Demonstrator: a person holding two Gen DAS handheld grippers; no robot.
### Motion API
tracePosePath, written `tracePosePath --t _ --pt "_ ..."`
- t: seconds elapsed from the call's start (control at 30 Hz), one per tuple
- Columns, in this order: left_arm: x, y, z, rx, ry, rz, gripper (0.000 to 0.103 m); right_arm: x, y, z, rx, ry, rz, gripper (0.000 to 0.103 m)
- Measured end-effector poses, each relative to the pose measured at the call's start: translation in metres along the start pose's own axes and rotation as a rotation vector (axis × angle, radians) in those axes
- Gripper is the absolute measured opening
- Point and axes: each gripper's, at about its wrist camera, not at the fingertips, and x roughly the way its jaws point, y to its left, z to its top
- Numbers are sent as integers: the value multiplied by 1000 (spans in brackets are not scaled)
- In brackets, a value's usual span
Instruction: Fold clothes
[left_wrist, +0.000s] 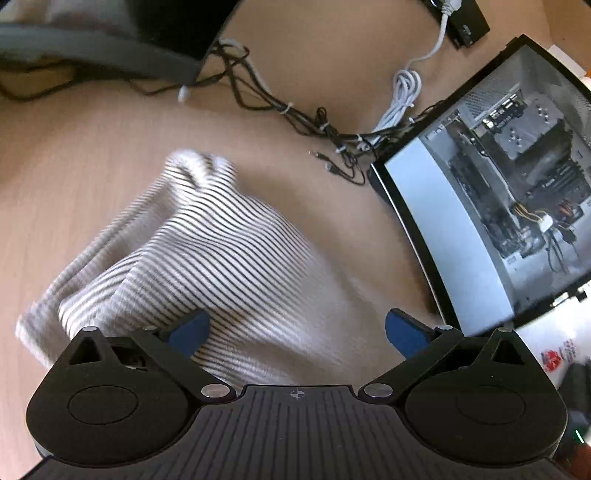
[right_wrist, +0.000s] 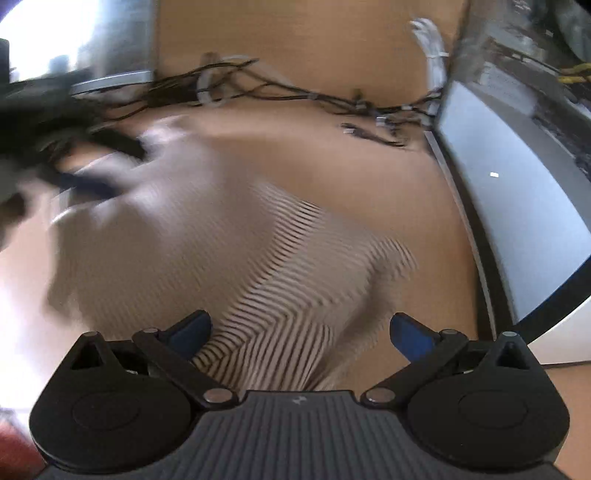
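One garment: a striped shirt (left_wrist: 207, 258) lies bunched on the desk (left_wrist: 74, 155).
Left hand-held gripper (left_wrist: 297, 332): jaws wide, gripping nothing, above the shirt.
Right hand-held gripper (right_wrist: 301, 332): jaws wide, empty.
Left view only: sharp computer case (left_wrist: 517, 192) interior, white cable (left_wrist: 406, 88).
Right view only: the blurred left hand-held gripper reaching the cloth's far edge.

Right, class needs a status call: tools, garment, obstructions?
Left tool open, right tool open. Striped garment bunched on table, unheld. Cables and computer case nearby.
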Motion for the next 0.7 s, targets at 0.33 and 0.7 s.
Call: tracePosePath --t 0.33,0.7 --pt "-28 -18 -49 -100 92 -165 103 -11 -22 37 23 -168 -96 103" --pt "7 -10 -23 -54 94 -80 81 19 -10 -17 38 -29 -187 102"
